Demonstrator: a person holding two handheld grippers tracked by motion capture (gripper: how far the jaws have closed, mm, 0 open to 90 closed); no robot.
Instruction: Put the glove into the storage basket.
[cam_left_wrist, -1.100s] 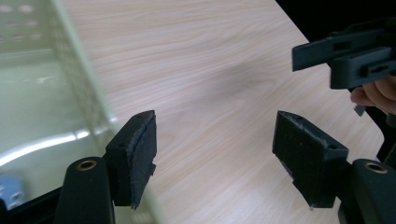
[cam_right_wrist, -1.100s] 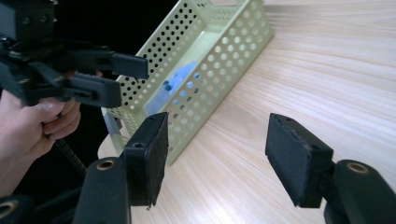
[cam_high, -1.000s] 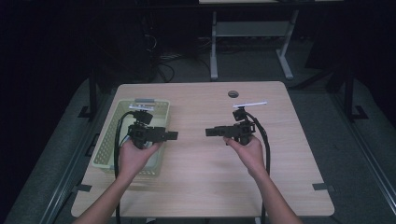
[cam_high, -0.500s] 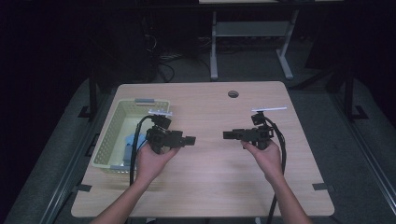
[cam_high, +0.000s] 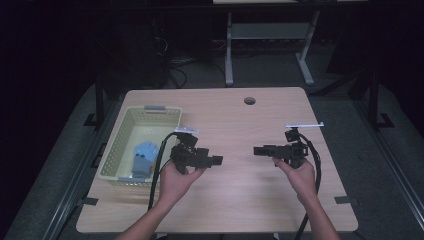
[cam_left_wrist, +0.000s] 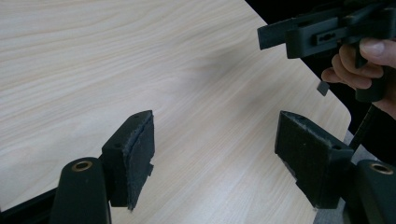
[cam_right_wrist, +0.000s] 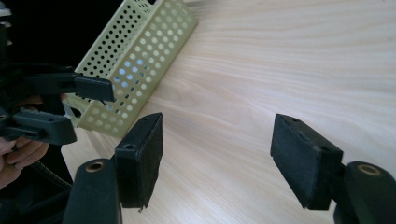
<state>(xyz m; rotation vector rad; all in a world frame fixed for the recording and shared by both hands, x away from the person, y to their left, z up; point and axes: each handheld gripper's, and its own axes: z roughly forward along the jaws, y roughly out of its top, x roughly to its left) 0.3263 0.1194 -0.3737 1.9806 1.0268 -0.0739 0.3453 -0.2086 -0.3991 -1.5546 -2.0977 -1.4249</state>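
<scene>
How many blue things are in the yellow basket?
2 that I can tell: a lighter blue piece and a darker blue one just below it, touching, at the near right of the basket. More might be hidden under them.

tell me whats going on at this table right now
A person holds a gripper in each hand above a wooden table. The left gripper and right gripper point at each other, both open and empty; the right's jaws have just been opening. A blue item lies in the pale green basket at the left.
</scene>
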